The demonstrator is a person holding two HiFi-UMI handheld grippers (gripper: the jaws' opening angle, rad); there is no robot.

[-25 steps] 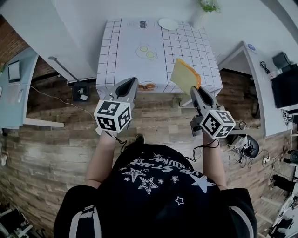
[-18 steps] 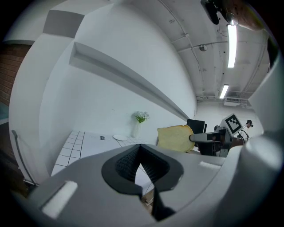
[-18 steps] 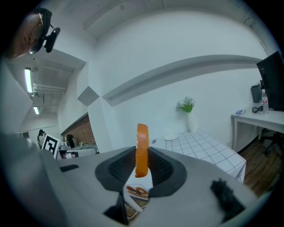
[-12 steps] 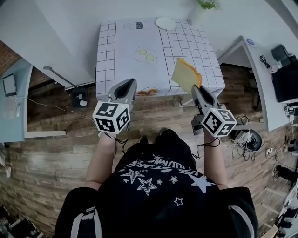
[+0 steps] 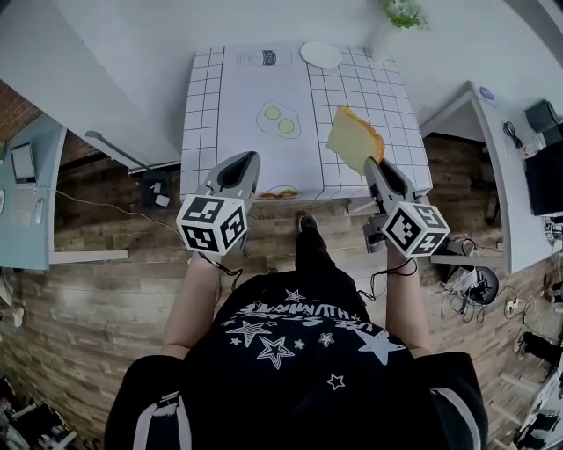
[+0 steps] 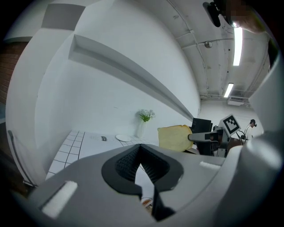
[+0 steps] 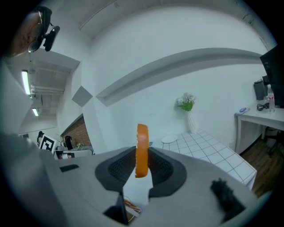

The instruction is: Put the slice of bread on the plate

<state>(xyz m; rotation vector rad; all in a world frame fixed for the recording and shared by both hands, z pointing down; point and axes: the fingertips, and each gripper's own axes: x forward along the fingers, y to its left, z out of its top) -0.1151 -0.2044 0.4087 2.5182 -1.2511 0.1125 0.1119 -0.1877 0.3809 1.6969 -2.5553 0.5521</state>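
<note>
A slice of bread point(image 5: 354, 139) with an orange crust is held on edge over the near right part of the white gridded table point(image 5: 220, 105), and my right gripper point(image 5: 374, 165) is shut on it. In the right gripper view the bread point(image 7: 142, 148) stands edge-on between the black pads. A small white plate point(image 5: 319, 54) lies at the table's far edge, beside a vase point(image 5: 396, 18). The plate point(image 7: 169, 139) sits ahead and slightly right of the bread. My left gripper point(image 5: 237, 171) hovers at the table's near edge, shut and holding nothing. From the left gripper view the bread point(image 6: 174, 137) is to the right.
A fried-egg print point(image 5: 280, 119) marks the tablecloth's middle. A pale blue desk point(image 5: 26, 176) stands at the left and a white desk point(image 5: 479, 132) with dark equipment at the right. Wooden floor lies between me and the table.
The person has stepped closer to the table; both grippers now reach its near edge. The bread stays clamped in the right gripper and sits further over the tabletop.
</note>
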